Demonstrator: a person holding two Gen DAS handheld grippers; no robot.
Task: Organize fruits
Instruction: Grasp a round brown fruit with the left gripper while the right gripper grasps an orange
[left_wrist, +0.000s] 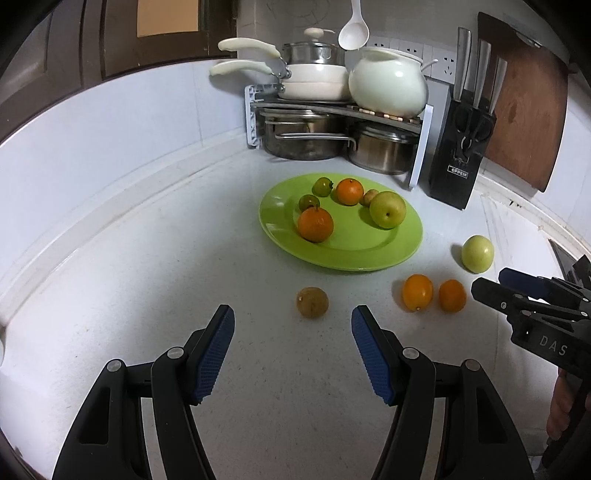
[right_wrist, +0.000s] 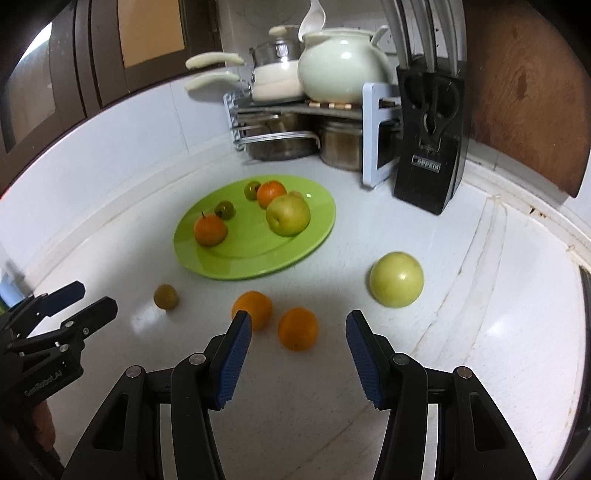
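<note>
Partly done: six fruits on green plate (left_wrist: 280, 236); four left on counter (left_wrist: 147, 258) near it, brown fruit (left_wrist: 312, 302), two oranges (left_wrist: 417, 292), pale apple (left_wrist: 477, 254); left gripper (left_wrist: 293, 324) and right gripper (right_wrist: 299, 328) both open, empty

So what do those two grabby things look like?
Both are made of black plastic arms joined with round silver bolts. Each tool, left tool and right tool, ends in two fingers with bumpy blue pads. The right one has pale letters reading DAS on its side; the left one has small pale lettering too blurry to read.
</note>
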